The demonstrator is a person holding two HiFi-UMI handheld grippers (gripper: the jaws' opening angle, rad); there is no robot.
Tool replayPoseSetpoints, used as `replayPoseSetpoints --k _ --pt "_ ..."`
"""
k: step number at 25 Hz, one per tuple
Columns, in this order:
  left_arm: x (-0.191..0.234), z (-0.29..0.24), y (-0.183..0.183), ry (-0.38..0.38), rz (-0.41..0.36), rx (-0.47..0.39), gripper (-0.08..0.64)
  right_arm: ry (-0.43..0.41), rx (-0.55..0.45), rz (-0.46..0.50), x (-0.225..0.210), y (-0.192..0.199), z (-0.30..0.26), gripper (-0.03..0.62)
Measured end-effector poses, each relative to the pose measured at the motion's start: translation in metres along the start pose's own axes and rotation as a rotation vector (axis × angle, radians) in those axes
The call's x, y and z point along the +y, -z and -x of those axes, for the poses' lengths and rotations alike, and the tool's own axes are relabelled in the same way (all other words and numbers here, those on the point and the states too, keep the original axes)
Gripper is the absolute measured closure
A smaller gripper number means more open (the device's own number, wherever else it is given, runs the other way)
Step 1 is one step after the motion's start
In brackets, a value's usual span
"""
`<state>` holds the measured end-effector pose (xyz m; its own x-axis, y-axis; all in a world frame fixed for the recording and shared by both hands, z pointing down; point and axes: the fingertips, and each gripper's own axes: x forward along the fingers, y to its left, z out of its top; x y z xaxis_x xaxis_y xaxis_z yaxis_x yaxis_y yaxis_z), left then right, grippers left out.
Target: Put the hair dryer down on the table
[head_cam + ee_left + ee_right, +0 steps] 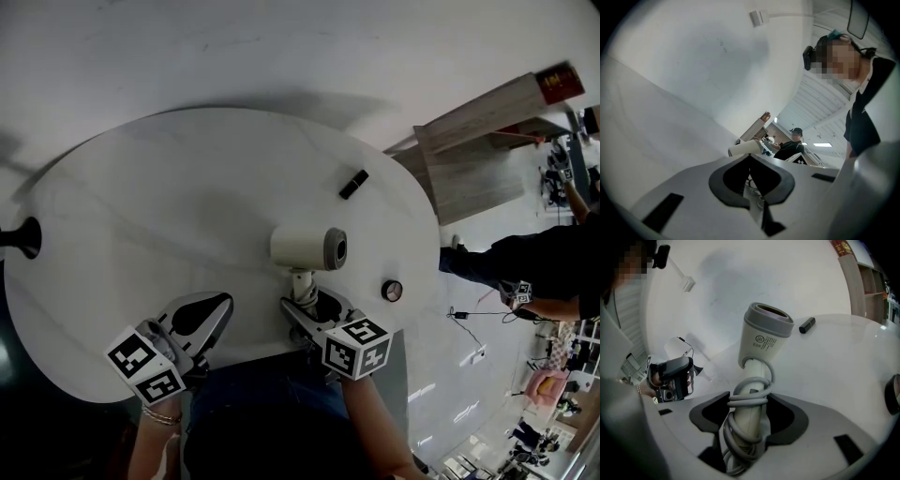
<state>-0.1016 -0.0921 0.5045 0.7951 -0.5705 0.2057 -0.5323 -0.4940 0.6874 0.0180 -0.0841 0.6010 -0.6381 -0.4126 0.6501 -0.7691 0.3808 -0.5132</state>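
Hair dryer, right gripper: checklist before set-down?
1. Grip: right gripper closed on the hair dryer: ok.
2. Cord wound on the dryer, no loose loop in view: ok.
3. Table bare around the dryer; black stick and round disc lie off to the side: ok.
4. Left gripper shut, empty, apart from the dryer: ok.
5. Dryer already touching the table: cannot tell.

A dark thing (21, 237) at the rim of the desk (141, 187) is cut by the left edge; the black stick (353, 184) and round disc (392, 291) are too small to identify; the cord end of the hair dryer (765, 338) hides inside the right tongs (750, 399)
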Motion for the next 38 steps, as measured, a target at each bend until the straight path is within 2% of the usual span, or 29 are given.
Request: replayPoseSetpoints --k 6,11,26,38 --pt "-0.002 -0.001 0.001 0.007 0.000 0.003 0.552 0.040 0.017 0.073 0.000 0.002 -0.001 0.331" --pt "-0.006 -0.004 0.002 0.015 0.002 0.005 0.552 0.119 0.015 0.135 -0.004 -0.001 0.004 0.325" --pt "-0.007 -0.004 0.006 0.011 -0.010 0.021 0.552 0.145 -0.020 0.071 -0.018 -0.005 0.014 0.318" --pt "-0.010 -0.006 0.009 0.008 -0.027 0.026 0.552 0.163 0.002 0.088 -0.017 -0.005 0.016 0.314"
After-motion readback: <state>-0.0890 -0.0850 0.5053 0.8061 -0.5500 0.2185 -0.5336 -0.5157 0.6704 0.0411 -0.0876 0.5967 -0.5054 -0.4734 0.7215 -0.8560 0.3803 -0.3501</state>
